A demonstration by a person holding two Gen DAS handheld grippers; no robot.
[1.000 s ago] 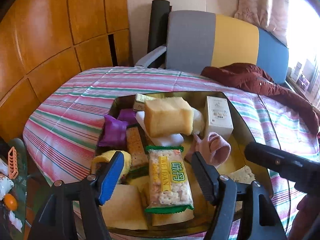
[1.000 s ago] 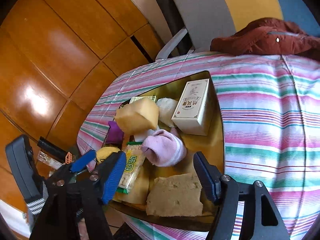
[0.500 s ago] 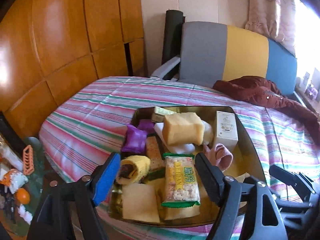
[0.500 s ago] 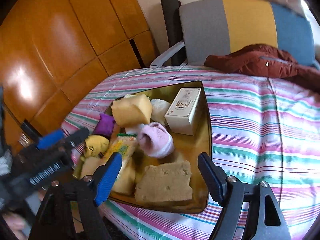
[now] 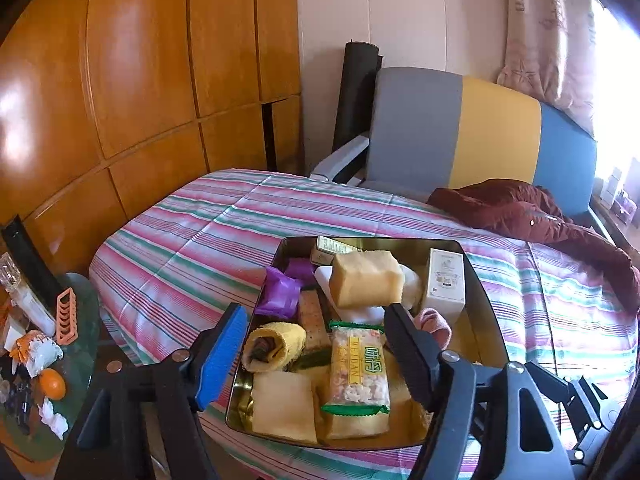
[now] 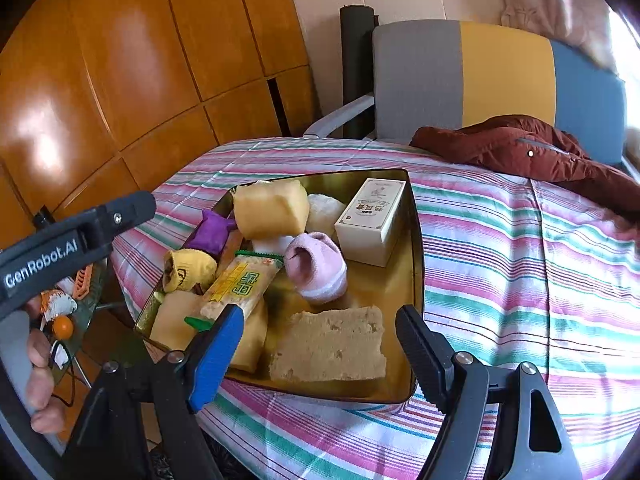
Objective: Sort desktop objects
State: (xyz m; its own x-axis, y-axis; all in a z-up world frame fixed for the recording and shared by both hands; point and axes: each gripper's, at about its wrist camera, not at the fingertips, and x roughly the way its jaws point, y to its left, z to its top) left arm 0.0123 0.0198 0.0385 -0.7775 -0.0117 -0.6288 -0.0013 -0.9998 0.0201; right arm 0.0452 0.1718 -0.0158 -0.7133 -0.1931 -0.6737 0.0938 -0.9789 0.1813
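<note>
A gold metal tray (image 5: 486, 300) (image 6: 416, 240) sits on the striped tablecloth, piled with objects: a green-edged snack packet (image 5: 358, 368) (image 6: 240, 284), a yellow sponge block (image 5: 366, 284) (image 6: 272, 210), a white box (image 5: 446, 280) (image 6: 372, 216), a pink sock (image 6: 316, 266), a purple wrapper (image 5: 278, 292), a rolled yellow cloth (image 5: 274, 346) and a brown sponge slab (image 6: 330, 346). My left gripper (image 5: 312, 354) is open and empty above the tray's near edge. My right gripper (image 6: 316, 352) is open and empty over the near edge.
A striped cloth (image 5: 192, 240) covers the table. A dark red jacket (image 5: 528, 212) lies at the far right. A grey, yellow and blue chair (image 5: 460, 132) stands behind. A glass side table (image 5: 44, 344) with clutter is at the left.
Both grippers have pulled back and up from the tray, so it looks smaller and farther. Both stay open and empty. The tray's contents have not moved.
</note>
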